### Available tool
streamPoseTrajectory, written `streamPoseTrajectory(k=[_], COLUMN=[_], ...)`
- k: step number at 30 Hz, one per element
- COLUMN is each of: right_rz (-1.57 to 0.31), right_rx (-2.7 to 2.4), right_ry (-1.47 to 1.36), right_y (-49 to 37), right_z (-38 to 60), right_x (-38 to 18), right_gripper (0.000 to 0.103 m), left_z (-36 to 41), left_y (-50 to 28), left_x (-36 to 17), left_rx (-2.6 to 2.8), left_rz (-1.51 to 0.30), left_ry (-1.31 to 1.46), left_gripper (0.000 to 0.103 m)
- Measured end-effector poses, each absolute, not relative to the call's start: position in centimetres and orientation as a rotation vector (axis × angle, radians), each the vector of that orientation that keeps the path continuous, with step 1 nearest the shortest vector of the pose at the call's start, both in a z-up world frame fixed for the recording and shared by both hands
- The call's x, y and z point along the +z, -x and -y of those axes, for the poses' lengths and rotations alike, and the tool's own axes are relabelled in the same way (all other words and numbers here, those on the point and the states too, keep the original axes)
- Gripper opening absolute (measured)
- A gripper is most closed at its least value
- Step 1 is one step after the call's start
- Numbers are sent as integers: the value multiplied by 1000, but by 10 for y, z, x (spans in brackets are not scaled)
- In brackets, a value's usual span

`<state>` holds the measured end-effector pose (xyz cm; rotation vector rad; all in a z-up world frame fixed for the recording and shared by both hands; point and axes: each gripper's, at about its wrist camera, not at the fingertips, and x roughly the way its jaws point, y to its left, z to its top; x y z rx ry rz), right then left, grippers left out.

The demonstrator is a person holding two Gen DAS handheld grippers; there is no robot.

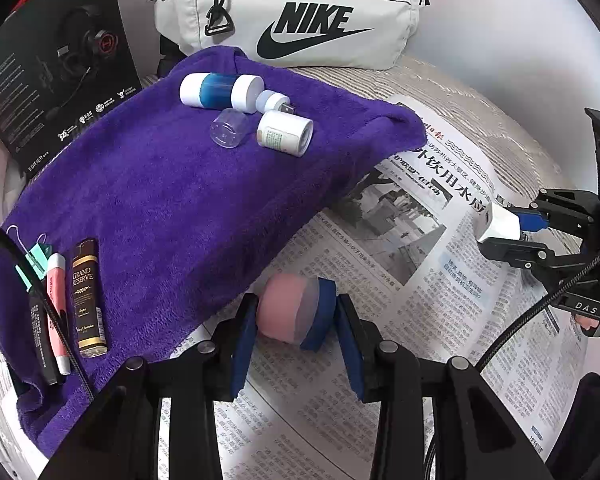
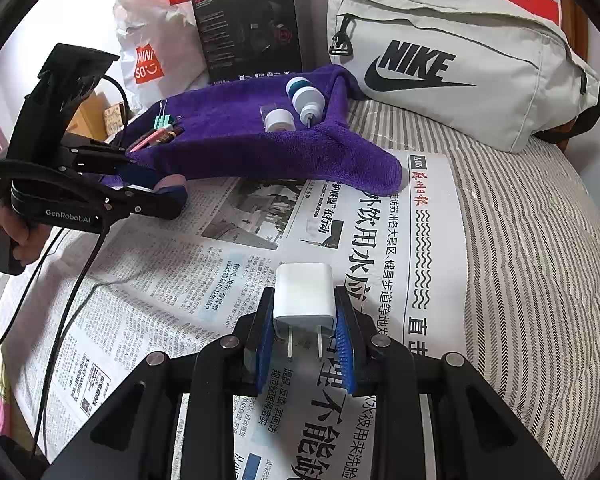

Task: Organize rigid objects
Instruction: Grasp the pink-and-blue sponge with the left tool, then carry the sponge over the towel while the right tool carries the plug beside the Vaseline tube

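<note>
Our left gripper pinches a pink cylinder; our right gripper pinches a white charger (prongs toward us) above the newspaper.

Towel overlaps newspaper on the bed. Bag and box stand behind the towel. Containers lie at its far end, tubes at its near left.

Left gripper and right gripper, both clamped on loads.
</note>
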<state>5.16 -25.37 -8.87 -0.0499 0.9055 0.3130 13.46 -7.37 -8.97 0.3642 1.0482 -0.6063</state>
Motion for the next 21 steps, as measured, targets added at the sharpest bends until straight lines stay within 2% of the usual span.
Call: streamPoseTrajectory(k=[13, 21], right_rz=[-903, -927], right_rx=[296, 308], right_ry=[88, 56], right_y=[-50, -55], right_z=[250, 251], right_x=[-88, -86], right_gripper=[28, 28], left_z=[73, 34], left_y=[-133, -109], left_x=[-90, -85], left_rx=[-594, -535], left_rz=[-1042, -1052], left_ry=[-376, -269], left_gripper=[36, 36])
